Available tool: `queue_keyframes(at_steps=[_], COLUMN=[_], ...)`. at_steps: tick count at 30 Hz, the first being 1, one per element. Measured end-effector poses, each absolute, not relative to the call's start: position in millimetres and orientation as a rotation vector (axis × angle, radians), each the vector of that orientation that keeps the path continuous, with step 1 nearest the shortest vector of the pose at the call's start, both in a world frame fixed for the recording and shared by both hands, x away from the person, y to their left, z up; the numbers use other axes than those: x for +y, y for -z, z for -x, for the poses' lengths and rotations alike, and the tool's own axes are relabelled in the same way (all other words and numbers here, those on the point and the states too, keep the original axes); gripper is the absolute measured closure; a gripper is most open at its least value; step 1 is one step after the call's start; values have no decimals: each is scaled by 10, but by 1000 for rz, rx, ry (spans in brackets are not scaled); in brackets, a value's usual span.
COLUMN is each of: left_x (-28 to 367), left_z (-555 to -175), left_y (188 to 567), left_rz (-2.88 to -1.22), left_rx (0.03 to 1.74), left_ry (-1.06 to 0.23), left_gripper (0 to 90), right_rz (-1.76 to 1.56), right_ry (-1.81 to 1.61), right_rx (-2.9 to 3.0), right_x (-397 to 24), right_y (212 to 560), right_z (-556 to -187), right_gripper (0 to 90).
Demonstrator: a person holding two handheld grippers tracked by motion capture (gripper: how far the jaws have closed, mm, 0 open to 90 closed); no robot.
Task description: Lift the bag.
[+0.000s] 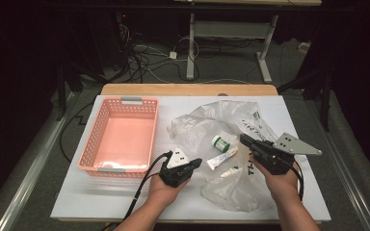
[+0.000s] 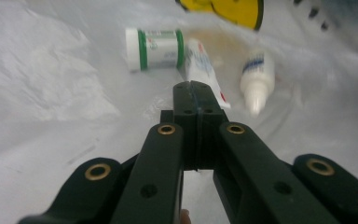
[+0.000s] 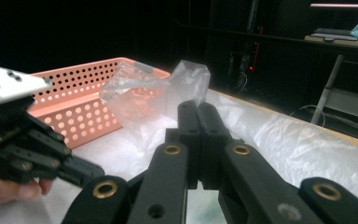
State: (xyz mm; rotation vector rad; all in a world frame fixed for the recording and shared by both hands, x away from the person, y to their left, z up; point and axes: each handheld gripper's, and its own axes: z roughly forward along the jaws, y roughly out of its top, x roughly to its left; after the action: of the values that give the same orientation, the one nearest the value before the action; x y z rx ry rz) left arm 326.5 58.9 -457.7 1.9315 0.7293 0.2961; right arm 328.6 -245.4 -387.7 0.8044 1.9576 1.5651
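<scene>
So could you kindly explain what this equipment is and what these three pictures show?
A person holds a hand-operated two-jaw tool in each hand: the left gripper and the right gripper. One picture looks down on the table from above; the other two come from cameras riding on each gripper. Both grippers have their jaws shut, with nothing visibly held. On the table are a pink basket and a crumpled clear plastic bag. On the plastic lie a green-banded jar, a tube and a small dropper bottle.

My left gripper (image 1: 195,164) is black, with brass-ringed screws along its arms and a white three-cornered plate on top. A black cable trails from it. My right gripper (image 1: 244,140) is black too, with a grey three-cornered plate.
</scene>
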Motion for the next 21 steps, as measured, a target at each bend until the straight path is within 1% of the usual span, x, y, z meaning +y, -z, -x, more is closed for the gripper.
queue_keyframes(at_steps=[8, 14, 21], left_x=[639, 667, 630], left_z=[-3252, -3369, -3539], left_y=[4227, 3937, 3698], left_rz=[-1858, -1795, -1716], left_rx=[690, 679, 667], left_ry=[-400, -454, -499], left_gripper=[886, 885, 886], right_rz=[-791, -822, -854], right_ry=[-1585, -1620, -1650], right_rx=[1930, 1864, 1771], right_x=[-2425, -2427, -2445], right_y=[3818, 3724, 3592], right_z=[-3278, -3378, -3532], right_gripper=[900, 900, 900])
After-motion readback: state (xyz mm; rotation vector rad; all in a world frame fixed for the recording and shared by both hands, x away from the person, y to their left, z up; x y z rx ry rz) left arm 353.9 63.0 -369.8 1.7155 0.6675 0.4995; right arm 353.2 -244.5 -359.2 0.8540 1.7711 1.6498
